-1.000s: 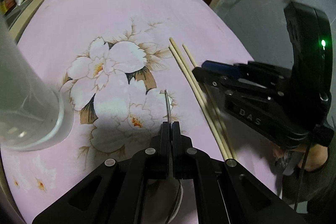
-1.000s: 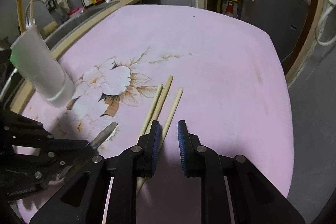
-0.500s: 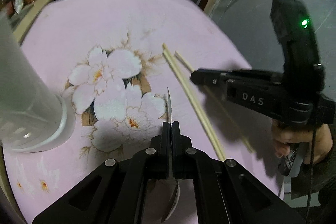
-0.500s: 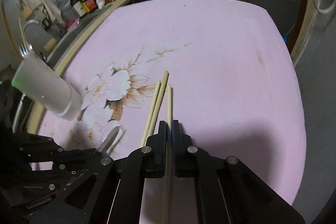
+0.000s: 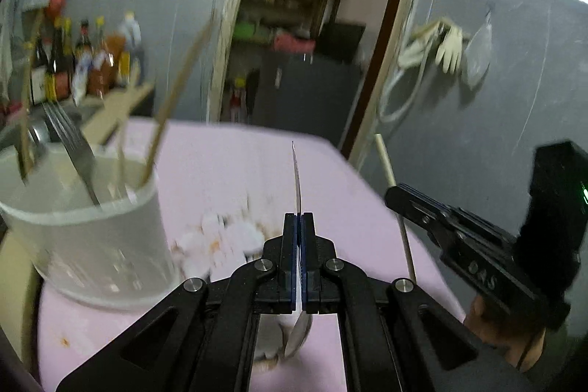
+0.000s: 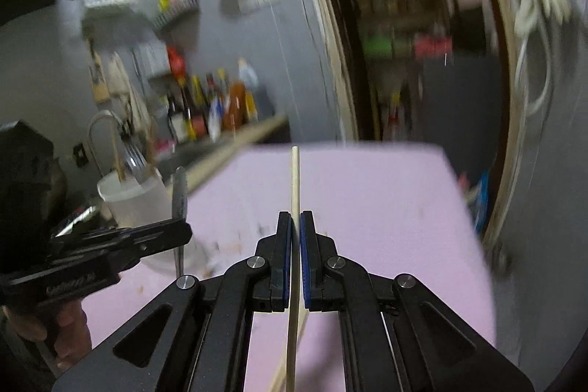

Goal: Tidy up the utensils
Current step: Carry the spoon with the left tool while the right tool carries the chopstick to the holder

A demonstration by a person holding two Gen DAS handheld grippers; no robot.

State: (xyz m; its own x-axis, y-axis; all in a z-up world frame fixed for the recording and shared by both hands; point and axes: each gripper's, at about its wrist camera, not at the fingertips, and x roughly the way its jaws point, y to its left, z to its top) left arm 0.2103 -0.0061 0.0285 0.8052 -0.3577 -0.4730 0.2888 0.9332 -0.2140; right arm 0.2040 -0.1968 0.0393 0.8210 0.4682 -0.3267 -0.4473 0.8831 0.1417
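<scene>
Your left tool (image 5: 298,219) pinches a spoon (image 5: 297,186); your right tool (image 6: 296,219), marked "DAS", grips a chopstick (image 6: 294,179).

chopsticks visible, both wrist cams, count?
At least 3: one in the right gripper, chopstick; two standing in the cup, about and. Blur may hide more.

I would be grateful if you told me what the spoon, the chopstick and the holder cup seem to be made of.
The spoon looks like polished metal, likely steel: thin, grey, with a mirror-like bowl. The chopstick looks like unfinished bamboo or wood: pale tan and matte, though blur hides any grain. The holder cup looks like frosted plastic: milky and translucent, with faint moulded marks.
</scene>
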